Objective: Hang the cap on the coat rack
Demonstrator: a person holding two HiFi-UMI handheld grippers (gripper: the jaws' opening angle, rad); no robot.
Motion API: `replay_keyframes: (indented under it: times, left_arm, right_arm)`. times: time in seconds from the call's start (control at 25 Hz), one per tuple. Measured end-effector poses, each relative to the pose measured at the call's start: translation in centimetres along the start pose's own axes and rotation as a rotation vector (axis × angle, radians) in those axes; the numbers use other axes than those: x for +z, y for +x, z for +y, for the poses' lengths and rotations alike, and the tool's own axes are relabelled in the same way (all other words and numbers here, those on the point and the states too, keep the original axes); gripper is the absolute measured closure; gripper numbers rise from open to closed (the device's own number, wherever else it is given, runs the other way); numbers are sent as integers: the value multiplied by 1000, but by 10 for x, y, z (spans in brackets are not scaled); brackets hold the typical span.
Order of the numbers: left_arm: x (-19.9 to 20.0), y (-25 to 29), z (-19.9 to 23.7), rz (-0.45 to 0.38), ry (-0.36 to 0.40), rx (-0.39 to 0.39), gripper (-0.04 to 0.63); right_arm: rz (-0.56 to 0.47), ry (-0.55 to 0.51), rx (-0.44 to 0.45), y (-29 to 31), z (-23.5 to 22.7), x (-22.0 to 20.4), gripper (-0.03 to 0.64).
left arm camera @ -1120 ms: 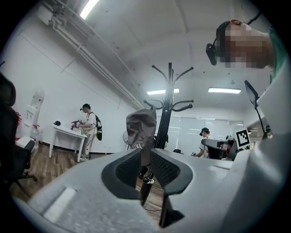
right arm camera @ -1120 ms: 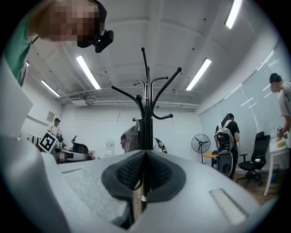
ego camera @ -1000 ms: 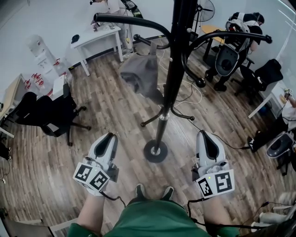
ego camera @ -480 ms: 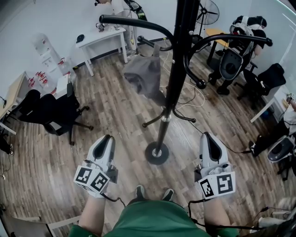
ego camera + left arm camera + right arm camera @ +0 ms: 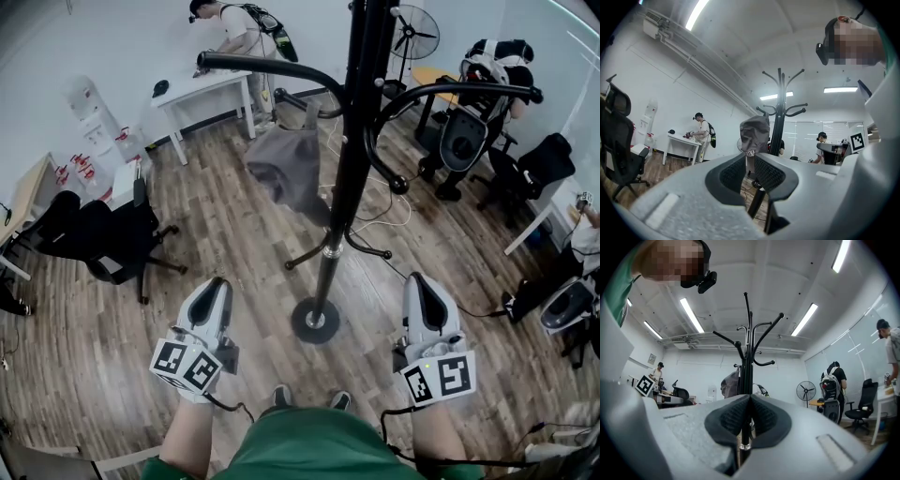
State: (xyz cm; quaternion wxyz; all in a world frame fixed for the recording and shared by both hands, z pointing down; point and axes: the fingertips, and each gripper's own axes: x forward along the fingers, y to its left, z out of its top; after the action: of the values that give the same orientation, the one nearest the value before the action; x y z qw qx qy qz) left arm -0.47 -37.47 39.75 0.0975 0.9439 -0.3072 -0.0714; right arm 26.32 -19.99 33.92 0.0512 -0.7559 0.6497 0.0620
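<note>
**Cap on the rack, both grippers held low and empty**

Head view: The coat rack is seen at 12 o'clock from the person, and its round base rests on the wooden floor. The grey cap hangs from a curved arm at about 11 o'clock of the pole, well clear of the floor, so the task is judged to be done. The left gripper is held at 8 o'clock of the base and the right gripper at 4 o'clock. Both are well apart from the coat rack. Probably they are kept low and back so that the cap is not knocked off.

Left gripper view: The cap is found at 12 o'clock, just beside the pole of the coat rack. The fingers are set narrow, with only a thin slit between them. Nothing is held there, and the cap is only seen far behind the slit.

Right gripper view: The coat rack stands at 12 o'clock, with the cap at 11 o'clock, partly hidden by the pole. The fingers are pressed together at the tips and nothing is gripped. The pole only passes far behind them.
</note>
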Motion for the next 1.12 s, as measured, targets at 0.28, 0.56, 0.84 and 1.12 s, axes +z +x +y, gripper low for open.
replay_keyframes:
  times: [0.28, 0.56, 0.84, 1.12]
  left_arm:
    - [-3, 9, 2, 7, -7, -7, 531]
    - [0, 14, 8, 8, -30, -6, 532]
    - [-4, 18, 12, 6, -29, -21, 532]
    - [-5, 22, 14, 8, -30, -33, 532]
  right_arm:
    - [-5, 12, -2, 5, -3, 1, 614]
    - [-10, 19, -3, 10, -2, 0, 614]
    - [-10, 14, -5, 12, -1, -1, 615]
    - [-8, 6, -10, 13, 1, 1, 614]
